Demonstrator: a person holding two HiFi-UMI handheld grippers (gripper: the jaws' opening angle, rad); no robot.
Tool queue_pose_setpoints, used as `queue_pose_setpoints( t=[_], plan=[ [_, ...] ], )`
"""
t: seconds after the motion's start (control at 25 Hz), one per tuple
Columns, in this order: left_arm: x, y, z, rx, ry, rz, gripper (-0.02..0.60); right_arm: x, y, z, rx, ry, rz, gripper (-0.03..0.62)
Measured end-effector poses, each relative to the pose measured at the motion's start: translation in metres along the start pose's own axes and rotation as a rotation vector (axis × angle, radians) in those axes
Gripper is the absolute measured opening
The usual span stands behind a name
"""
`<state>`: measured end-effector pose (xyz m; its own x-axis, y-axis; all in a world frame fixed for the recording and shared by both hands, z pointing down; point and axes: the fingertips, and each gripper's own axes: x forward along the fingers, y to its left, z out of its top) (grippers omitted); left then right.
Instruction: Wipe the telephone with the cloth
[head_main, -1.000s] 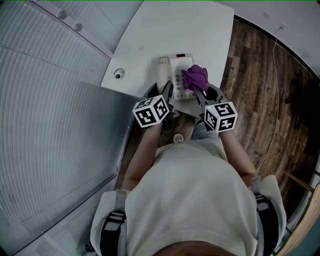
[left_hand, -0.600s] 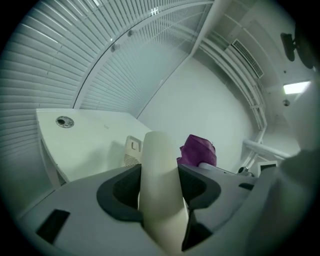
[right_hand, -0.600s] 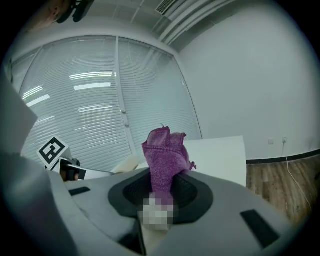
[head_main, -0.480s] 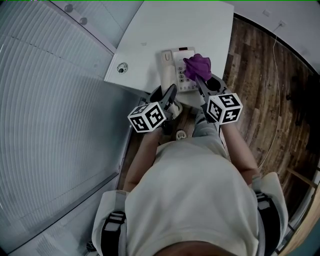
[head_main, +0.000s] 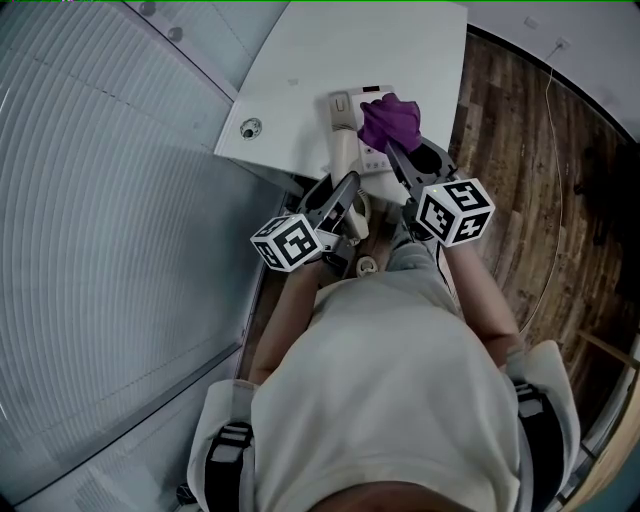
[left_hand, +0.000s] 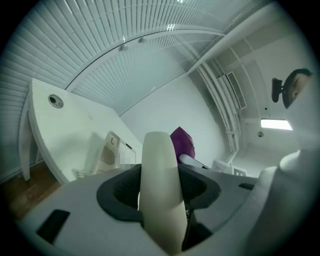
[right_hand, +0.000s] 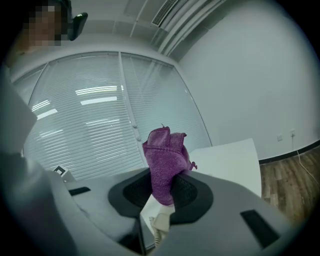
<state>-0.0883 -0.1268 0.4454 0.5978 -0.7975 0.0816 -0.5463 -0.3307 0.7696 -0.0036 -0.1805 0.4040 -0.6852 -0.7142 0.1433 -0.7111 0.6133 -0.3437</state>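
Left gripper (left_hand: 160, 187) jaws clamped on the cream handset (left_hand: 159, 170), whose far end is at the telephone (head_main: 372, 160) left side (base sits at the near edge of the white table (head_main: 330, 50)). Right gripper (right_hand: 162, 192) jaws pinch the purple cloth (right_hand: 164, 155), bunched over the telephone's right half.

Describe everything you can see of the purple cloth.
The purple cloth is a small piece of nubby, towel-like fabric, bunched into a crumpled wad. The right gripper is shut on its lower part, and the rest stands out past the jaw tips in loose folds. In the head view it covers the right side of the white telephone near the table edge. Whether it presses on the telephone cannot be told.
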Motion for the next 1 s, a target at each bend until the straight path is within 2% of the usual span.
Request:
queue_pose_setpoints(
  t=[0.16,0.4,0.64,1.0],
  plan=[
    [-0.010,-0.012,-0.004,-0.019,-0.009,-0.074,0.224,-0.005,0.015,0.005,0.004,-0.019,0.022,0.094],
    [-0.021,-0.024,-0.007,-0.043,-0.023,-0.148,0.224,-0.012,0.039,0.003,0.007,-0.033,0.075,0.094],
    [-0.026,-0.029,-0.004,-0.039,-0.031,-0.184,0.224,-0.014,0.058,-0.001,0.057,-0.038,0.150,0.094],
    [-0.023,-0.034,-0.002,-0.044,-0.025,-0.220,0.224,-0.016,0.063,-0.009,0.119,-0.021,0.215,0.094]
  ],
)
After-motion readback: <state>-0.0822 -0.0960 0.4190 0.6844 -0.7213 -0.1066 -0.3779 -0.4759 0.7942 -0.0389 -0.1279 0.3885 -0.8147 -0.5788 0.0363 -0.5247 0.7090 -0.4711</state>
